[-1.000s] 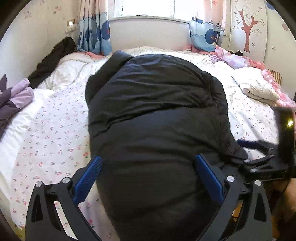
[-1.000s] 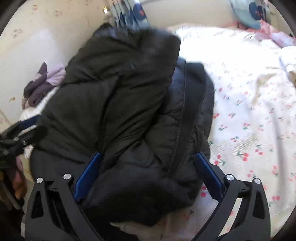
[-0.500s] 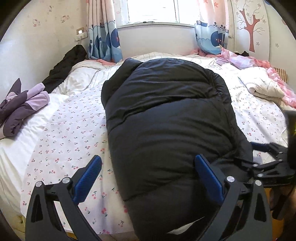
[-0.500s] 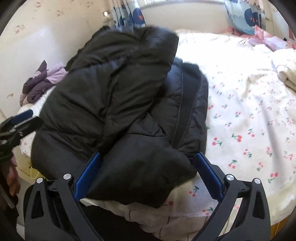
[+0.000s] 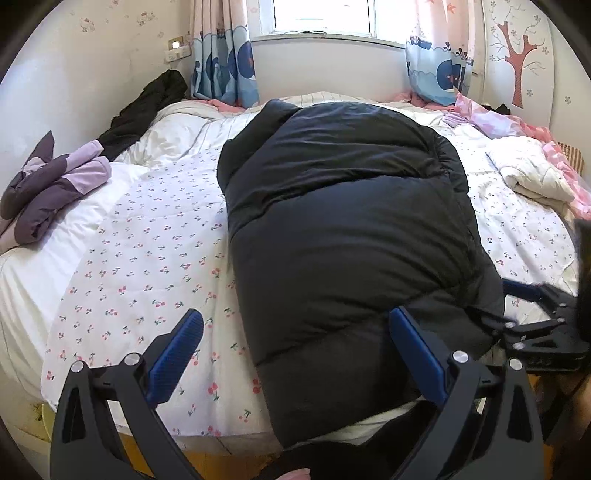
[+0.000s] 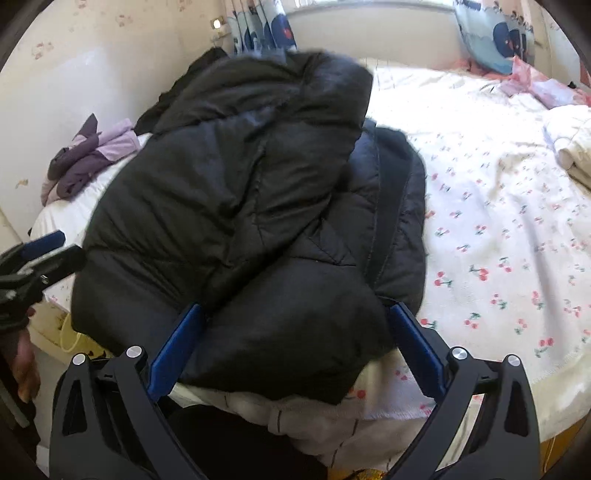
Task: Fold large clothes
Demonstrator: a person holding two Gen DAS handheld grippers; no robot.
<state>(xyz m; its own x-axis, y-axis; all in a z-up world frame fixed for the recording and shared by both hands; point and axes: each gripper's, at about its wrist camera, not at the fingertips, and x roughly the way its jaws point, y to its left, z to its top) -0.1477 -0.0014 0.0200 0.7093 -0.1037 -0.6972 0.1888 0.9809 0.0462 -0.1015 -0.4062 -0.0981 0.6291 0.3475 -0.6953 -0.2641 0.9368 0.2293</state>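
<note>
Daylight enters through the window [image 5: 325,16], which is overexposed. Both fisheye views bend strongly toward dark corners. The right wrist view shows slight motion blur on the black coat [image 6: 258,192].

A home bedroom: a wide bed with cherry-print white bedsheet [image 5: 147,266], whale-patterned blue curtains [image 5: 225,70] behind it.

Black jacket [image 5: 343,221]; white cherry-print bedsheet [image 5: 147,266]; purple-lilac garment [image 5: 55,188].
</note>
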